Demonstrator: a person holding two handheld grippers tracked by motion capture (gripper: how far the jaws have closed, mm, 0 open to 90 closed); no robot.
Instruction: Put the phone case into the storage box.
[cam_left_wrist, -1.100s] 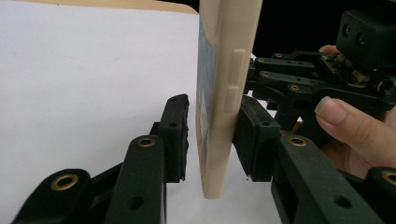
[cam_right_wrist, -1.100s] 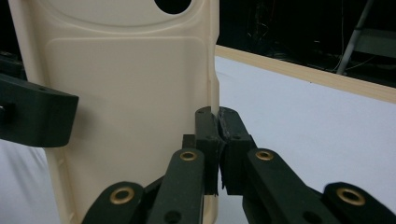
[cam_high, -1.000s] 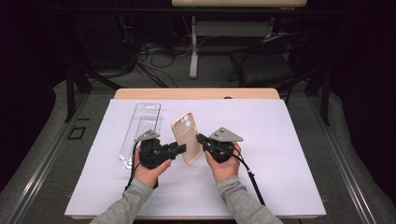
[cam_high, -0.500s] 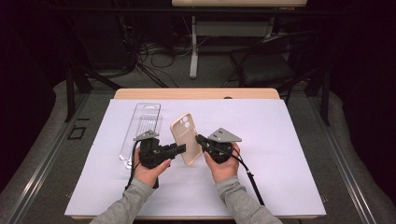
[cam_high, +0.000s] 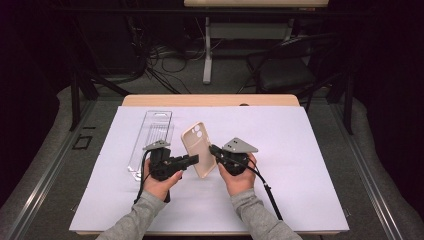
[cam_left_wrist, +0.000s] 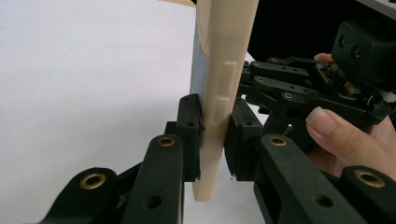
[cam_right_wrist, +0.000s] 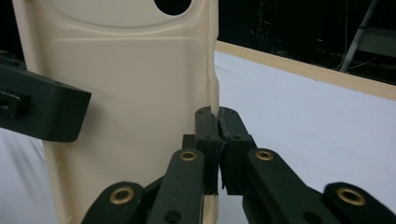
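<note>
A cream phone case (cam_high: 197, 145) stands upright above the white sheet, held between both grippers. In the left gripper view I see the phone case (cam_left_wrist: 224, 46) edge-on, with a grey-blue face on one side, and my left gripper (cam_left_wrist: 215, 135) shut across its lower part. In the right gripper view the phone case (cam_right_wrist: 126, 93) shows its back and camera hole, and my right gripper (cam_right_wrist: 217, 126) is shut on its side rim. From above, the left gripper (cam_high: 195, 159) comes in from the left and the right gripper (cam_high: 212, 150) from the right.
A clear plastic package (cam_high: 150, 140) lies on the white sheet (cam_high: 310, 150) just left of my left hand. The wooden table edge (cam_high: 210, 100) runs along the back, with a chair (cam_high: 285, 75) and cables on the floor beyond.
</note>
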